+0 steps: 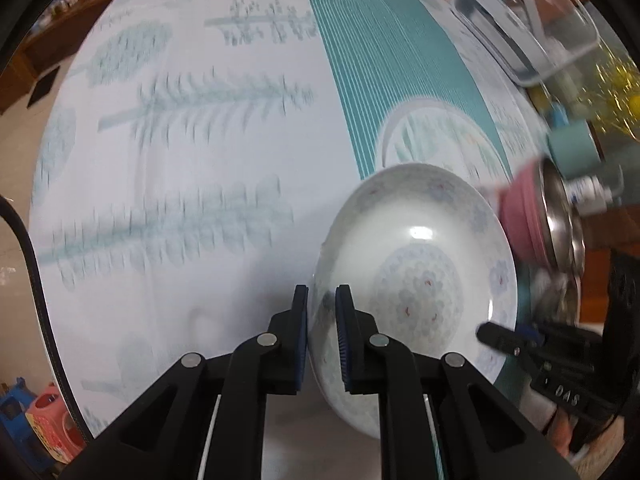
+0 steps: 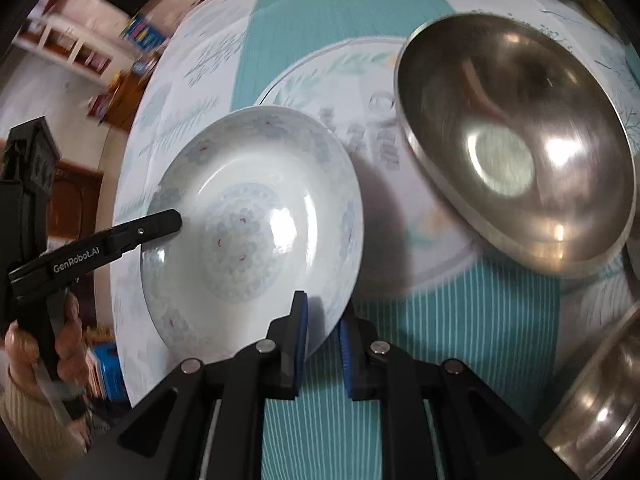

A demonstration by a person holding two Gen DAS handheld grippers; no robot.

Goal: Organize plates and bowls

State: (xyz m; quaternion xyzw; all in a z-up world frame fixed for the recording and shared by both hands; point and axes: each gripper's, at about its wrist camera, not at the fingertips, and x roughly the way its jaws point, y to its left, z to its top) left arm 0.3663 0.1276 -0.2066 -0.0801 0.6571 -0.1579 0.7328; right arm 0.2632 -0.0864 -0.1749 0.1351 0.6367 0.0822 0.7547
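**A:** What do your two grippers have hold of?

**B:** Your left gripper [image 1: 322, 312] has its jaws closed down to a narrow gap on the rim of the white ceramic bowl with the pale blue flower pattern [image 1: 416, 276]. One blue pad [image 1: 343, 344] sits inside the bowl, the other outside. The same gripper shows in the right wrist view [image 2: 160, 226], reaching in over the bowl's [image 2: 256, 236] left rim.

**A:** And my right one?

**B:** Your right gripper [image 2: 323, 320] straddles the near rim of that same bowl, jaws almost closed. The left pad [image 2: 301, 340] lies against the inside of the rim. Whether the right pad presses the outside, you cannot tell from here.

**A:** Where does the bowl sit?

**B:** It is tilted, over the desk's white cloth printed with grey-green leaves [image 1: 180, 140], just beside the teal striped band [image 1: 380, 60]. You cannot tell whether its base touches the cloth.

**A:** What lies near it?

**B:** Behind it rests a flat white plate with a green leaf print [image 2: 340, 88], and on that plate's right side a round stainless steel bowl [image 2: 516, 144]. Another steel dish [image 2: 596, 412] shows at the near right corner. Toward the desk's far right edge stands a clear plastic lidded box [image 1: 528, 20].
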